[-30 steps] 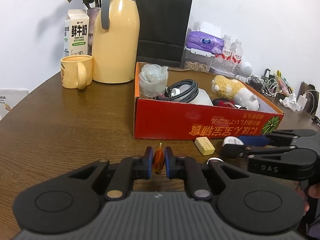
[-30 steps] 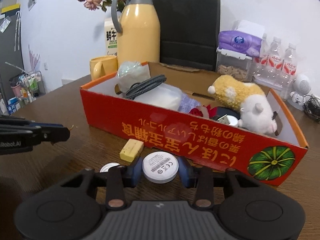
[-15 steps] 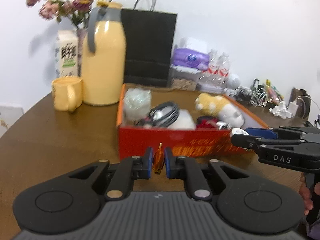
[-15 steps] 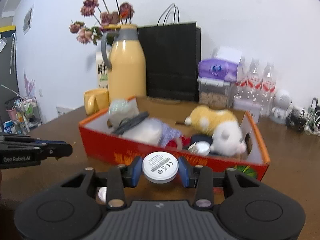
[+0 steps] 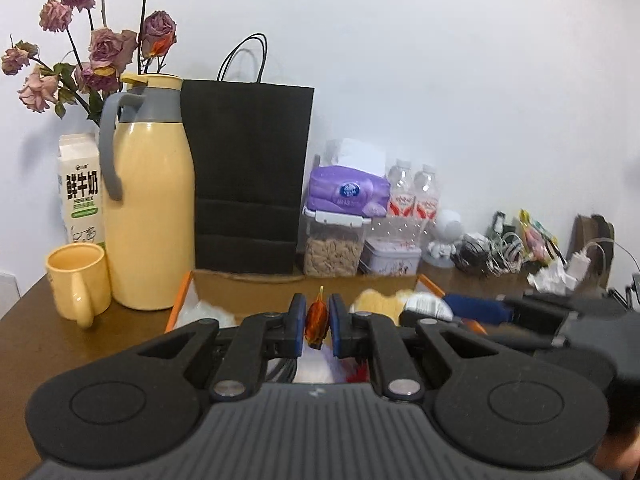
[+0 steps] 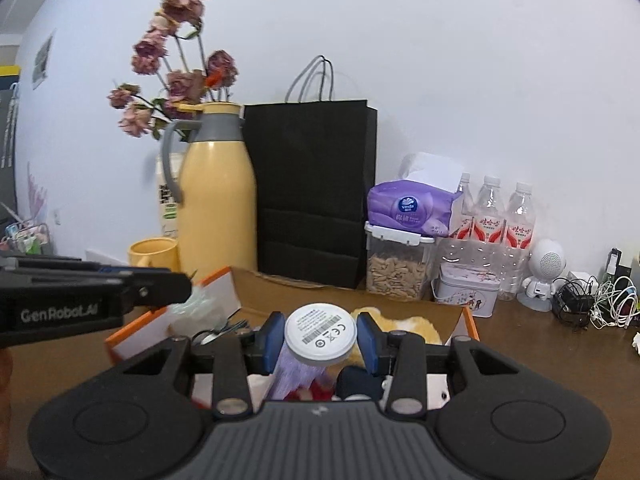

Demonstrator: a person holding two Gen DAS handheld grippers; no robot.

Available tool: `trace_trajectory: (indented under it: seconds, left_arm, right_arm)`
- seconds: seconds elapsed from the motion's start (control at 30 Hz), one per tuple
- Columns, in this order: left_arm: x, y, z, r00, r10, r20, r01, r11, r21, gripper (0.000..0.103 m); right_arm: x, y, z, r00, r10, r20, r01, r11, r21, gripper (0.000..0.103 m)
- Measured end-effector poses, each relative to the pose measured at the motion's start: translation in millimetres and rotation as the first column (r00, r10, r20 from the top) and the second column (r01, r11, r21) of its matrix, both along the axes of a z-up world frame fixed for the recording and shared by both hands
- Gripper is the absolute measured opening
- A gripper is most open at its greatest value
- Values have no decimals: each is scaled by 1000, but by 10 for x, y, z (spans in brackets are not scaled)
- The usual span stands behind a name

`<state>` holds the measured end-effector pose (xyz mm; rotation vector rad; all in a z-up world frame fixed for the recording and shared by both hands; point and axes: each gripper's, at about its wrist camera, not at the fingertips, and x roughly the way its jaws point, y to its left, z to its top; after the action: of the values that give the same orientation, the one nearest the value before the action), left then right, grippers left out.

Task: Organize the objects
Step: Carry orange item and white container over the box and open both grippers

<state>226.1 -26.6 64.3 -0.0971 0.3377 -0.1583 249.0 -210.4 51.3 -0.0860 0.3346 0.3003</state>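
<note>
Two hand-held grippers are seen above a brown wooden table. An open orange cardboard box with white inner walls is placed at the centre, at six o'clock from a black paper carrier bag. A tall yellow plastic thermos jug is set at nine o'clock from that bag. A yellow and white plush toy is laid inside the box. The right gripper is clamped on a round white plastic disc, held over the box. The left gripper is closed on a small orange-red wrapped sweet, also over the box.
</note>
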Motion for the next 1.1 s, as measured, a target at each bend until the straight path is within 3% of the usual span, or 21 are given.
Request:
trace_trajectory:
  seconds: [0.13, 0.23, 0.43, 0.47, 0.5, 0.53, 0.57, 0.6, 0.63, 0.67, 0.7, 1.1]
  left_arm:
    - [253, 22, -70, 999, 47, 3, -47, 999, -1, 13]
    - [410, 92, -184, 997, 66, -45, -66, 998, -1, 13]
    - [431, 54, -275, 996, 65, -59, -63, 997, 39, 14]
    - [416, 39, -281, 996, 70, -56, -68, 996, 49, 22]
    - [402, 23, -283, 996, 73, -52, -70, 996, 58, 39]
    - [382, 20, -283, 996, 80, -42, -77, 995, 62, 49]
    - [363, 19, -279, 996, 88, -31, -86, 994, 64, 68]
    - [345, 18, -269, 995, 100, -21, -98, 993, 68, 86]
    - [331, 18, -257, 994, 113, -13, -111, 991, 71, 92]
    - [317, 23, -246, 992, 125, -2, -125, 990, 73, 103]
    - [301, 31, -234, 991, 135, 11, -136, 988, 70, 103]
    - [236, 56, -195, 989, 149, 7, -149, 987, 53, 103]
  right_arm:
    - [225, 15, -136, 999, -31, -16, 31, 1000, 4, 38]
    - [325, -20, -267, 998, -42, -48, 42, 999, -1, 38]
    - [395, -77, -401, 994, -56, -93, 56, 998, 4, 39]
    - [389, -78, -409, 994, -57, -97, 58, 998, 2, 39]
    - [374, -79, -411, 993, -59, -101, 59, 998, -1, 39]
    - [364, -83, -415, 993, -63, -102, 63, 998, -3, 40]
    - [345, -92, -419, 993, -69, -99, 69, 998, -4, 44]
    - [332, -105, -413, 992, -73, -100, 73, 997, -3, 59]
    - [322, -122, -405, 992, -79, -98, 79, 997, 0, 80]
    - [304, -143, -400, 992, -88, -91, 88, 996, 3, 91]
    - [282, -165, -395, 992, -100, -82, 101, 995, 3, 103]
    - [212, -316, -384, 986, -132, -102, 136, 990, 31, 103]
